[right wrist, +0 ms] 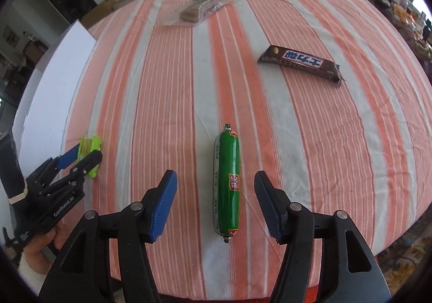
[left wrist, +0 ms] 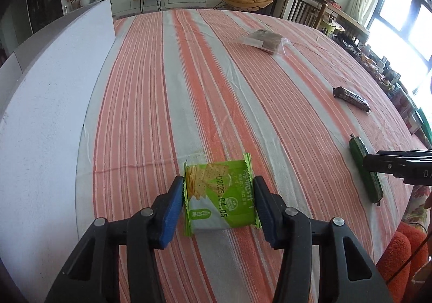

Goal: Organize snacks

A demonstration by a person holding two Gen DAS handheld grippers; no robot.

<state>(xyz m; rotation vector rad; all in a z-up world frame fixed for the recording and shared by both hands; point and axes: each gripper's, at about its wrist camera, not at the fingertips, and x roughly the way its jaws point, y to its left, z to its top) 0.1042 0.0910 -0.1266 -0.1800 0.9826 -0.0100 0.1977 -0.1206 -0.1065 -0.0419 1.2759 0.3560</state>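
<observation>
Cracker packet (left wrist: 220,196), green wrapper with a printed date, lies flat on the striped surface (left wrist: 151,92), between the blue pads of the left claw (left wrist: 218,204). The pads sit at the packet's crimped side edges, at or almost at the wrapper; firm grip cannot be told from either view. In the right wrist view this packet (right wrist: 90,150) shows at 9 o'clock inside the left claw (right wrist: 85,158), near the white board (right wrist: 54,81).

Green sausage stick (right wrist: 226,186) lies lengthwise between the fingers of the right claw (right wrist: 216,200), clear gap on both sides. Right claw spread wide, holding nothing, above the near edge of the surface (right wrist: 310,124).

Chocolate bar (right wrist: 301,63), brown wrapper, at 1 o'clock from the sausage, well apart. Clear bag of brown biscuits (right wrist: 201,9) at 12 o'clock, far side. Nothing lies between either claw and its snack.
</observation>
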